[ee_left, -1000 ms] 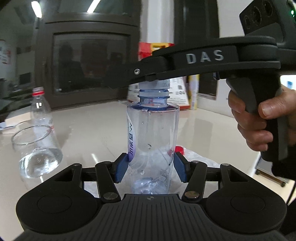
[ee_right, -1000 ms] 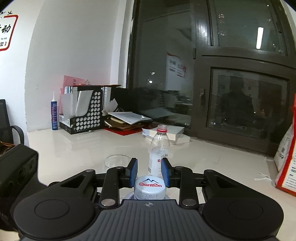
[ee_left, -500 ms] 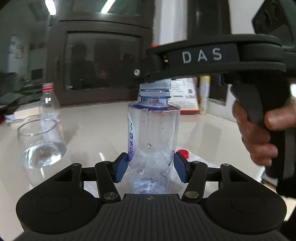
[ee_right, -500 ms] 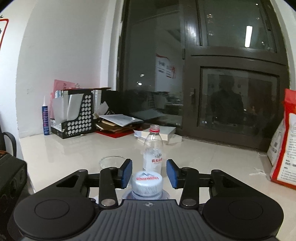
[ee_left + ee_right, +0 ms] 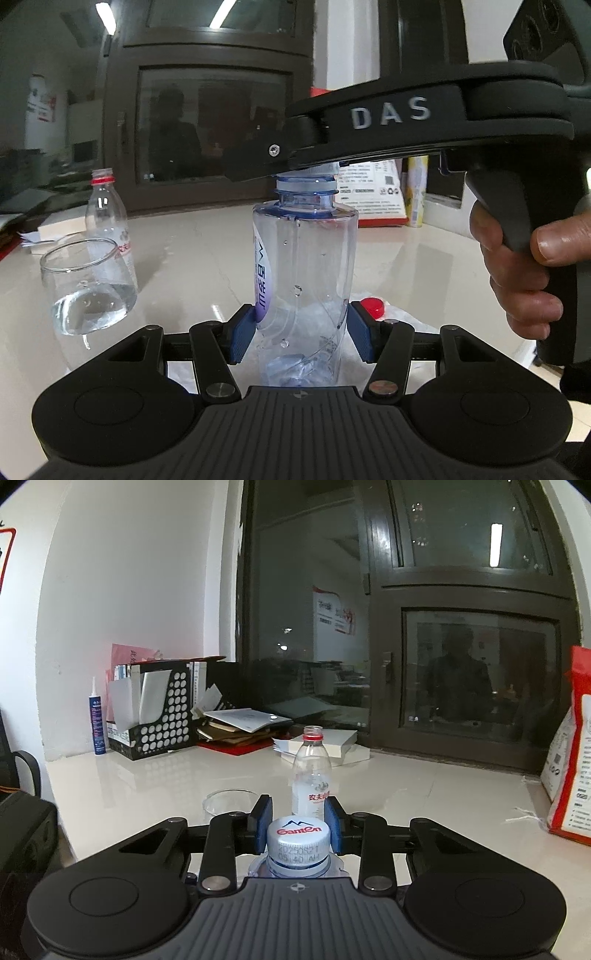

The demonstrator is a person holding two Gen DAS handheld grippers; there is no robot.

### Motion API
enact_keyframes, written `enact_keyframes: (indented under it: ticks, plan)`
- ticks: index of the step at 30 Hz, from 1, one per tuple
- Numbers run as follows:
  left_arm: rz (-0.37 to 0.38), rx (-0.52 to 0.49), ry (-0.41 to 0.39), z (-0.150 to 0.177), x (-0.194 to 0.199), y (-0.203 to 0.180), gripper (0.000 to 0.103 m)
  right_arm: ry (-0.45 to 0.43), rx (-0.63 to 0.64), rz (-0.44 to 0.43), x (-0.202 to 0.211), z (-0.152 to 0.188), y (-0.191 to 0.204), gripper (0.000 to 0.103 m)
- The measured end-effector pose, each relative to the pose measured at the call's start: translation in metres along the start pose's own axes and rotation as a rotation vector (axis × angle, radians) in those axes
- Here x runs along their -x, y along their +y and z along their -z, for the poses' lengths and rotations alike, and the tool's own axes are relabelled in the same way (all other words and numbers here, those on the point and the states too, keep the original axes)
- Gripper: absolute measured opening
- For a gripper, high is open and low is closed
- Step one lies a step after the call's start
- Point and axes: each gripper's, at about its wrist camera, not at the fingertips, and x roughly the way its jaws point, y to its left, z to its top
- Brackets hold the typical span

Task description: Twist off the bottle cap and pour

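A clear blue-tinted bottle (image 5: 304,280) stands upright on the white table, nearly empty. My left gripper (image 5: 301,334) is shut on its lower body, a blue pad on each side. Its grey-white cap (image 5: 298,837), printed "Ganten", sits on the neck. My right gripper (image 5: 298,825) reaches over the bottle top, with a pad close on each side of the cap; whether they press it is unclear. In the left wrist view the right gripper's black body (image 5: 391,122) covers the cap. A drinking glass (image 5: 86,288) with some water stands to the left.
An open clear bottle with a red neck ring (image 5: 311,775) stands behind the glass. A loose red cap (image 5: 373,305) lies on white paper right of the held bottle. A red-and-white bag (image 5: 570,753) stands at the right; a file rack and books (image 5: 162,709) at the back left.
The right gripper's jaws opened wide half a second ago and have since narrowed around the cap. The left gripper kept its hold on the bottle.
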Motion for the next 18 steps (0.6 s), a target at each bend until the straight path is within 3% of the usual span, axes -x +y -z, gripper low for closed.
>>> enact_keyframes:
  ticks: [18]
  plan:
    - [0.316,-0.044,0.036,-0.001,-0.017,0.057,0.058,0.014,0.002,-0.235,-0.004,-0.001,-0.032,0.034]
